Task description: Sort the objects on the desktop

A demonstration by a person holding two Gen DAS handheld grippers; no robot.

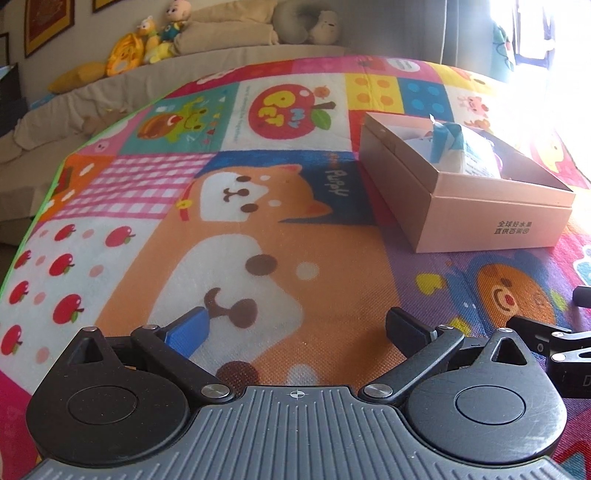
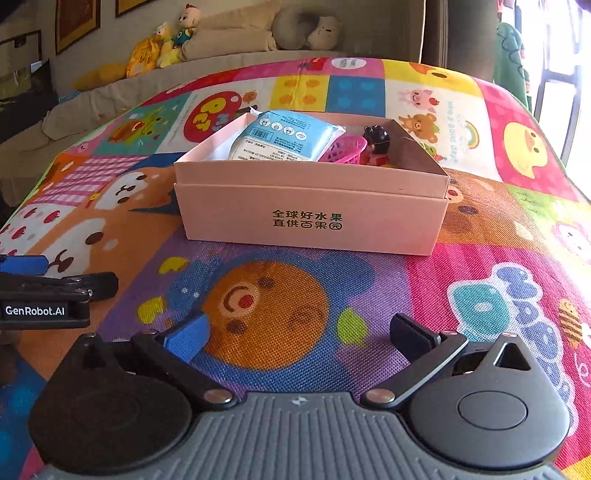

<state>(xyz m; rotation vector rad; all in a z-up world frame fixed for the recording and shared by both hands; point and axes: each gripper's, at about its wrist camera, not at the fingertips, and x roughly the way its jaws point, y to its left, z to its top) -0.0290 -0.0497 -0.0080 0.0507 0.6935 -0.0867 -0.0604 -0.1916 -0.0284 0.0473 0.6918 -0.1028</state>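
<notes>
The left gripper (image 1: 295,328) hangs low over the cartoon play mat (image 1: 258,236) with its jaws spread wide and nothing between them, one blue fingertip (image 1: 190,326) and one black, above the white belly of a printed orange puppy. The right gripper (image 2: 299,334) stands the same way, wide and empty, over a printed orange bear face on a purple patch of the play mat (image 2: 480,221). Each tool shows at the edge of the other's view: the right one pokes in at the far right of the left wrist camera, and the left one, with a white maker's label on its black body, lies at the left edge of the right wrist camera, just beside the right gripper. Straight ahead of the right gripper, well clear of its fingertips, sits the pink cardboard box (image 2: 314,218), open at the top, with dark Chinese lettering on its near wall; from the left gripper the same pink cardboard box (image 1: 491,218) lies ahead and to the right. Inside it, a blue and white tissue pack (image 2: 284,134) leans toward the left side, a pink plastic basket (image 2: 343,149) lies just right of it, and a small doll with black hair and red clothes (image 2: 376,146) stands beside the basket, perhaps touching it, though the box wall hides their bases. Farther ahead, beyond the mat, a beige sofa (image 2: 122,96) carries stuffed toys (image 2: 166,44) and a grey neck pillow (image 2: 295,26).
</notes>
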